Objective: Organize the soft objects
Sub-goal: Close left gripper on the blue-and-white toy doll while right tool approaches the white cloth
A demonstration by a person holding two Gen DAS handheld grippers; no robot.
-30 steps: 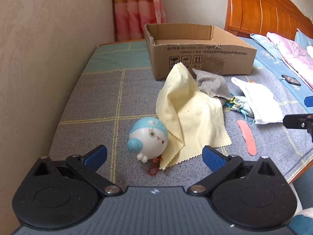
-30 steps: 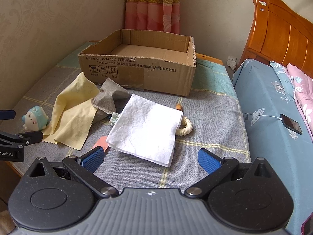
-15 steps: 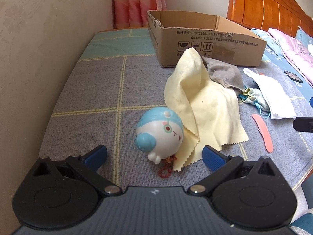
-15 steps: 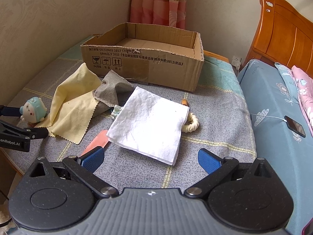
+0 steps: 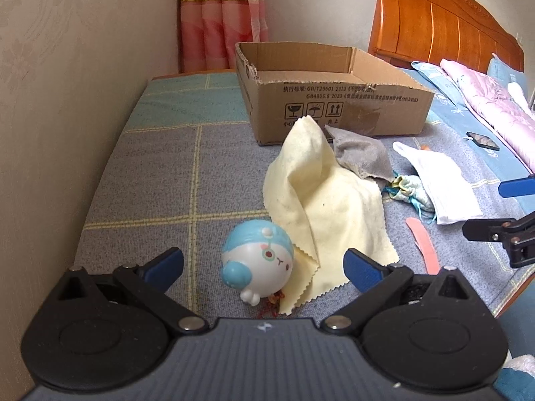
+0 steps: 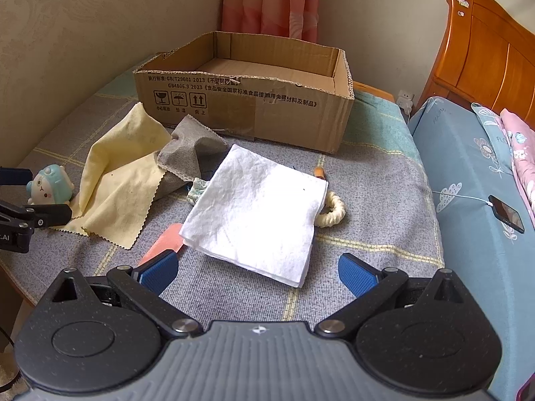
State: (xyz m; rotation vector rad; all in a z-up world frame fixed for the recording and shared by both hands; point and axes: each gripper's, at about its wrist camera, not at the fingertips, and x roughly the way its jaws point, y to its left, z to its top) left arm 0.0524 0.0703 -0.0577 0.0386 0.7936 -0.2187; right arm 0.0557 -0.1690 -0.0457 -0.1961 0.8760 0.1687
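Left wrist view: our left gripper (image 5: 263, 265) gapes wide around the toy (image 5: 256, 265), gripping nothing.
Our right gripper (image 6: 256, 272), wide and empty, faces the towel (image 6: 255, 214) mid-blanket (image 6: 374, 200).

Yellow cloth (image 5: 329, 207) lies crumpled, one corner peaked up near the box (image 5: 334, 100), its zigzag edge touching the blue-and-white toy (image 5: 257, 264) tipped on its side. Grey cloth (image 6: 190, 153) bunched beside the yellow one. White folded cloth (image 6: 257, 214) lies flat, partly covering a cream ring (image 6: 332, 214). The open cardboard box sits behind them.
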